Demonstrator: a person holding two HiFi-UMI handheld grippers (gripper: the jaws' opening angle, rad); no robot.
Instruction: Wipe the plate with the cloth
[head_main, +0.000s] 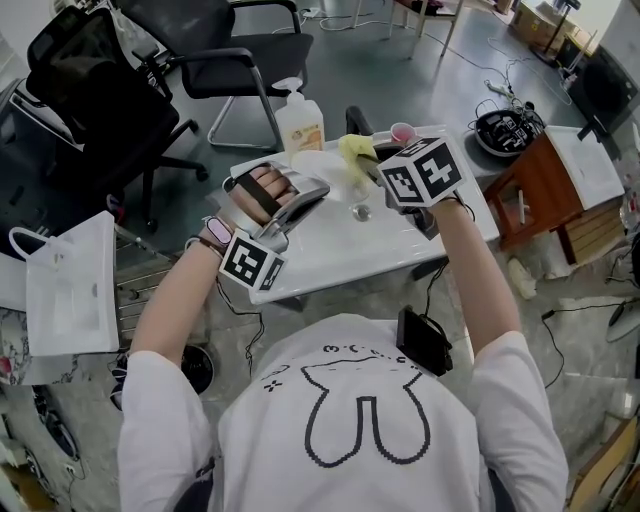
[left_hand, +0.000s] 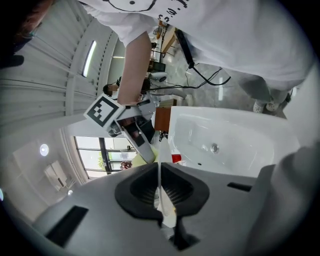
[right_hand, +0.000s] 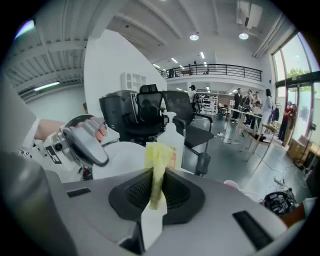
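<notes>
While the white sink basin takes up the tabletop, the white plate sits at its far end, its thin rim clamped in the left gripper. The right gripper is clenched on the yellow cloth, just beside the plate, near a pump bottle.

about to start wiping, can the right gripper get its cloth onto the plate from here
Probably yes: the right gripper grips the cloth, and the plate, held by its edge in the left gripper, stands ahead with nothing between.
</notes>
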